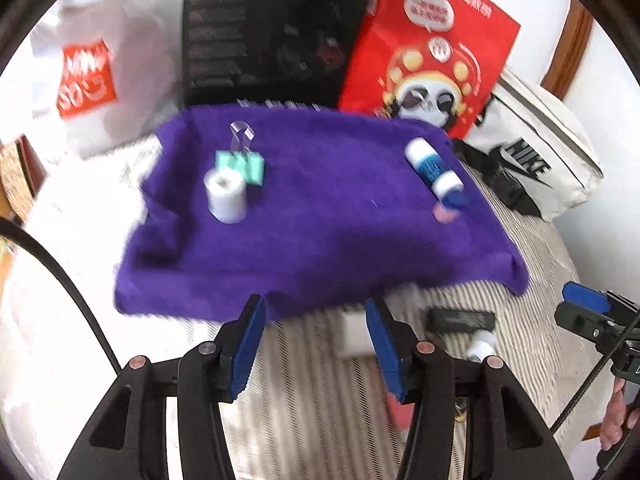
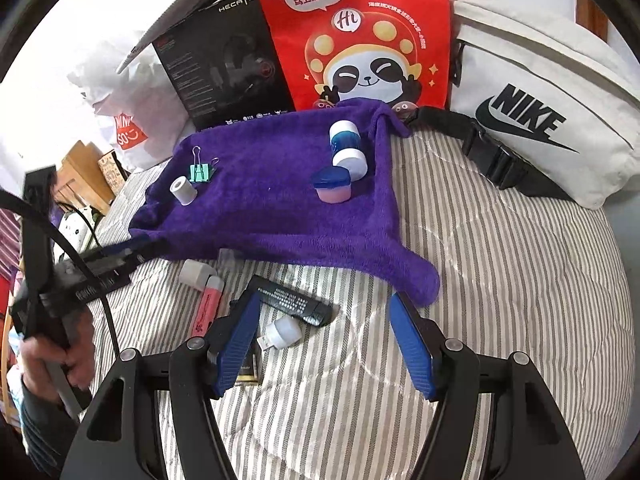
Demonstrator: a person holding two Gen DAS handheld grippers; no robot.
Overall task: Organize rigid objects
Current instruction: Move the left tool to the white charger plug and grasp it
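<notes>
Clearly, no true container stood among the task's things; a purple towel [image 2: 280, 208] spread on the striped bedspread [image 2: 500, 280] served as the collecting spot. On it sat a small white roll [image 2: 183, 190] beside a green binder clip [image 2: 200, 172] toward its left, and a blue-and-white bottle [image 2: 347, 148] lying next to a pink jar with a blue lid [image 2: 333, 186] toward its right. Off the towel, on the stripes, lay a pink highlighter [image 2: 208, 304], a black rectangular stick with white print [image 2: 294, 300] and a small white USB light [image 2: 282, 332].

The left gripper [image 1: 316, 344] stood partly open at the towel's near edge, with nothing between its blue pads [image 1: 248, 344]. The right gripper [image 2: 324, 344] stood apart a little wider and also empty; its left pad [image 2: 236, 344] hung just over the black stick without clearly touching it.

Both grippers tilted steeply downward toward the bed. In the right wrist view a hand [image 2: 60, 356] gripped the left gripper's handle at the picture's left edge. Behind the towel leaned a red panda bag [image 2: 360, 40], a black box [image 2: 224, 64] and a white Nike bag [image 2: 540, 112].
</notes>
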